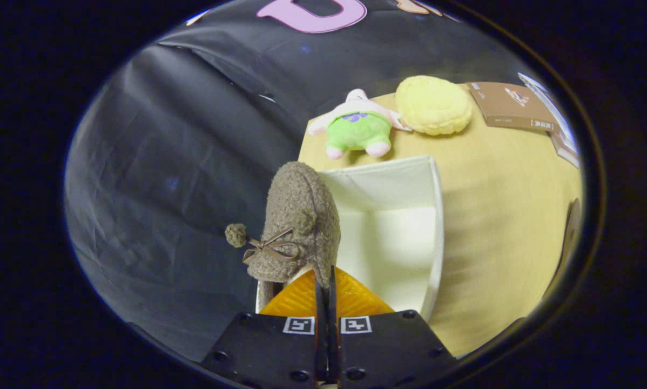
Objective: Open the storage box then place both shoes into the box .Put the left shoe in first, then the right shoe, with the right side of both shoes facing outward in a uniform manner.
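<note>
At the near end of the white storage box [404, 227], the gripper [324, 281] has its two fingers drawn almost together, with just a thin dark slit between them. They pinch the edge of a fuzzy brown shoe [296, 227], which hangs over the box's left wall, toe pointing away. A small pompom [236, 235] on a thin bow [272, 249] dangles off the shoe's left side, out past the box.

Box: open, no lid seen, pale interior in view to the right of the shoe. Only this one shoe is seen at the box.

Box sits on a tan tabletop [496, 227], close to the table's left edge.

Beyond the box's far wall: a plush toy [358, 127] in green and pink, lying near the table's back edge. Just right of it, touching or nearly so, a round yellow cushion [433, 104].

Farther right of the box, at the back of the table: a brown book [510, 105], flat; more printed matter [564, 135] beside it, too small to make out.

Behind the table: dark cloth wall [194, 135], creased.
</note>
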### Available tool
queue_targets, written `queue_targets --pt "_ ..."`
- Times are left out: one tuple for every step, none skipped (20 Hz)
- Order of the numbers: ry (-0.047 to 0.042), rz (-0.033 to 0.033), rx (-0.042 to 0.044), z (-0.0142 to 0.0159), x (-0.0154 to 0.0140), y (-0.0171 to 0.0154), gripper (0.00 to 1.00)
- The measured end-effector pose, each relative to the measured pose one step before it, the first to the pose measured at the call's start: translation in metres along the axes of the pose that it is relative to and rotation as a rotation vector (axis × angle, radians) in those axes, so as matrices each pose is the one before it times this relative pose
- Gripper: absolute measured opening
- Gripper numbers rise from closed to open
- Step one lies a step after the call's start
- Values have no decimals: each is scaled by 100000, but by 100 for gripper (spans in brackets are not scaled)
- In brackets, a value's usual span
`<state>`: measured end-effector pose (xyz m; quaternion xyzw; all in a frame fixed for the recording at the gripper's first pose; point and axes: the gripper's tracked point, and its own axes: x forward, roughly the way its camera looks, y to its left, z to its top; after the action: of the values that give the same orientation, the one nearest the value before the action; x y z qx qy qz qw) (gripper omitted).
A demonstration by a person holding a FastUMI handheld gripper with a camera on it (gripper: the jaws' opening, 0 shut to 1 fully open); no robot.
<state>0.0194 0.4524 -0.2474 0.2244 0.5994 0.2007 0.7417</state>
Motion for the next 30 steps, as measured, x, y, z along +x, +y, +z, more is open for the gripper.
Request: queue_targets --pt "346 -1228 789 -441 562 -52 4" --pt "-51 -1553 905 -303 589 -248 4" --pt "-537 -1386 1248 -236 414 -139 4" --pt "383 -1342 460 -337 544 -237 4" --pt "882 -1177 -95 -499 612 -273 4" --pt "859 -1086 80 -397 499 -161 4" --pt "1066 -842 -77 -329 632 -234 4" --pt "630 -625 465 -236 466 -116 4" --pt "245 -882 842 -166 511 -128 4" --pt "500 -988 353 -59 502 -259 4" --pt "557 -989 13 -149 504 -246 4" --pt "457 -805 -169 -55 435 -274 4" --pt "1033 -123 -269 -321 345 -95 4" --pt "997 1395 -870 -137 29 289 4" --pt "-8 1000 -1736 -111 103 -8 9" --pt "286 2344 -709 -125 -174 438 13" --pt "1396 3 -886 -170 -243 -279 19" --pt "-284 685 -792 -79 -210 -142 25" --pt "-691 2730 -120 -106 -99 445 32" --pt "-773 4432 497 159 -600 800 38" --pt "-28 3670 -263 -121 -241 831 46" --pt "-84 2513 -353 -24 -317 561 53" --pt "-215 1442 -897 -52 -271 438 61" --pt "-248 695 -1673 -59 -487 216 69" --pt "-383 1205 -2195 -213 -339 448 76" --pt "-142 1880 -2116 -118 -555 597 79" --pt "-996 1696 -2564 71 -659 668 82" --pt "-1090 578 -3375 224 -736 348 85" --pt "-1291 467 -3628 230 -973 332 88" --pt "-1619 1023 -3050 329 -708 314 91"
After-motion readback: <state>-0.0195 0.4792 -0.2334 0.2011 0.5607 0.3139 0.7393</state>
